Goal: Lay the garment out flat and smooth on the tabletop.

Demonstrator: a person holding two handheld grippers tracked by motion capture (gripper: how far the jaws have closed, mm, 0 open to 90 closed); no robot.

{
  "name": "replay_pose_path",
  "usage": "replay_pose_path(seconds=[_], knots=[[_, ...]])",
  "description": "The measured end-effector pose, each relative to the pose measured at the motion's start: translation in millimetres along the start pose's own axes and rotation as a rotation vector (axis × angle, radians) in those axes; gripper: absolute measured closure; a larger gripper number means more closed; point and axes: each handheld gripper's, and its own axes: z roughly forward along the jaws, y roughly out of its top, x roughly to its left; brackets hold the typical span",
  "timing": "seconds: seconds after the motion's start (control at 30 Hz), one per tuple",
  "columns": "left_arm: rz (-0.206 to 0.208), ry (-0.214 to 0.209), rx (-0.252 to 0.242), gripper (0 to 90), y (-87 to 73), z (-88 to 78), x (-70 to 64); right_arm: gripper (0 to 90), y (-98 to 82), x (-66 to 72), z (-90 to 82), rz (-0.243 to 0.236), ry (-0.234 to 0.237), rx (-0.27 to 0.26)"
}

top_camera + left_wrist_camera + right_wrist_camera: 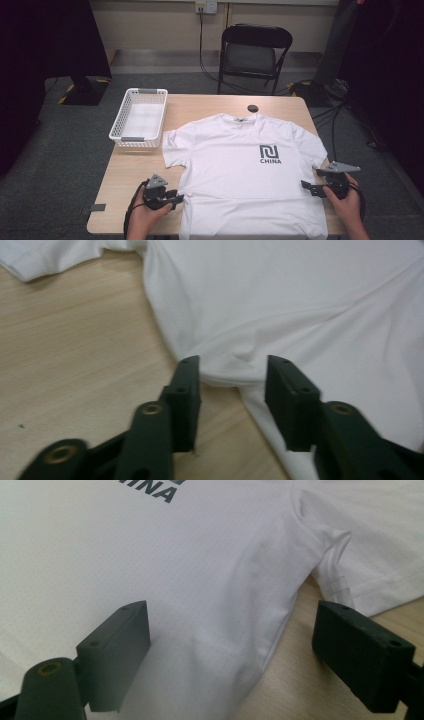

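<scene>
At lower left, the left gripper (176, 199) is gaping half-wide at the T-shirt (240, 165), which is lying flat mid-frame; at lower right, the right gripper (311, 181) is straddling its side edge, wide. Folding is yet to start; the basket (125, 134) is waiting at upper left.

The high view looks forward and down over the whole table (130, 175). Each gripper view rides low and close, facing the T-shirt (240, 170): the left at its left side edge, the right at its right side seam, both within the high view.
</scene>
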Motion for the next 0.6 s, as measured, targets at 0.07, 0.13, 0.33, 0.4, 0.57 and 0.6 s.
replay_pose_path(seconds=[0.07,0.13,0.33,0.4,0.57,0.6], knots=[[0.008,0.020,0.022,51.6,0.0,3.6,-12.0,14.4,0.0,0.0,0.0,0.000,0.000,0.000],[0.031,0.054,0.047,49.5,-0.4,7.2,-22.5,14.4,0.0,0.1,0.0,0.000,0.000,0.000],[0.137,0.125,0.077,46.5,-8.6,15.7,-39.6,14.4,0.0,0.0,0.0,0.000,0.000,0.000],[0.172,0.136,0.083,59.8,-8.6,13.2,-37.9,14.4,0.0,0.0,0.0,0.000,0.000,0.000],[0.191,0.058,0.065,76.6,-14.3,3.9,-21.2,14.4,0.0,-0.1,0.0,0.001,0.001,0.000],[0.183,0.034,0.040,76.6,-16.4,1.4,-15.7,14.5,0.0,-0.1,0.0,0.001,0.001,0.000]])
